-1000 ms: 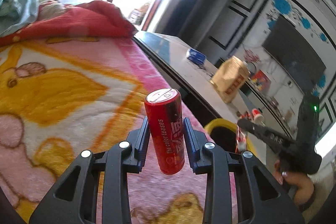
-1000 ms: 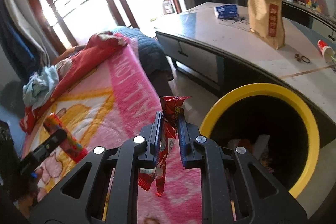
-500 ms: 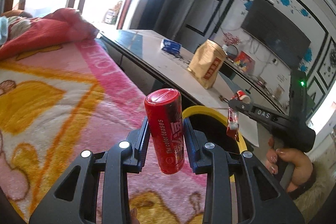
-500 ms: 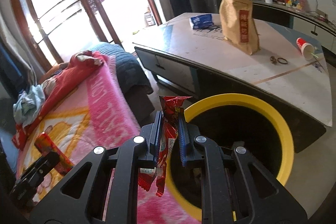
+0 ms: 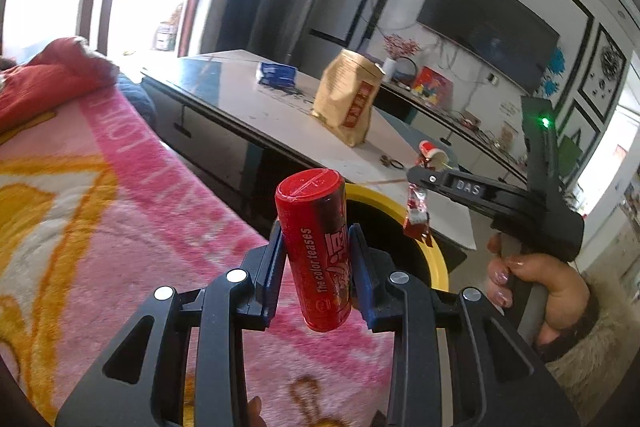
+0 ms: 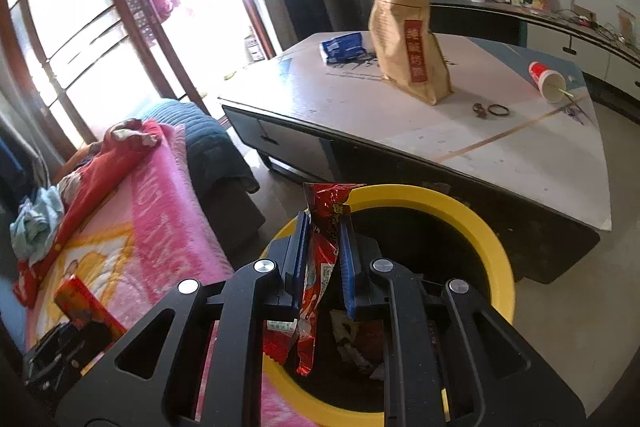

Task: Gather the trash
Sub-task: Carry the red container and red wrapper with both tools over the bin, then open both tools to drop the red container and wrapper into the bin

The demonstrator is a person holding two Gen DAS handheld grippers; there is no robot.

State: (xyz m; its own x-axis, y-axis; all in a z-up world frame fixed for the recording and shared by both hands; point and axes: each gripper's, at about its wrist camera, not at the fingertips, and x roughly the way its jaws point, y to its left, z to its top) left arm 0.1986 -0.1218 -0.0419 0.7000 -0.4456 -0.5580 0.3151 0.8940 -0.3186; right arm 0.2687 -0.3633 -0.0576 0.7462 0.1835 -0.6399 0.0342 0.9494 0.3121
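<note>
Trash in transit, none released yet. We clamp red can point(image 5: 316, 251) in left gripper point(image 5: 316, 267) over pink blanket point(image 5: 120, 227); right gripper point(image 6: 323, 259) pinches red wrapper point(image 6: 320, 267) above yellow bin point(image 6: 460, 215). Remaining: drop both; earlier trash visible inside.

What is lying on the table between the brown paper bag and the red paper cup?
In the right wrist view, small dark rings lie on the table between the brown paper bag and the red paper cup.

Red can point(image 5: 316, 251), red wrapper point(image 6: 322, 259), yellow-rimmed bin point(image 6: 472, 223), pink-and-yellow blanket point(image 5: 132, 211)
</note>
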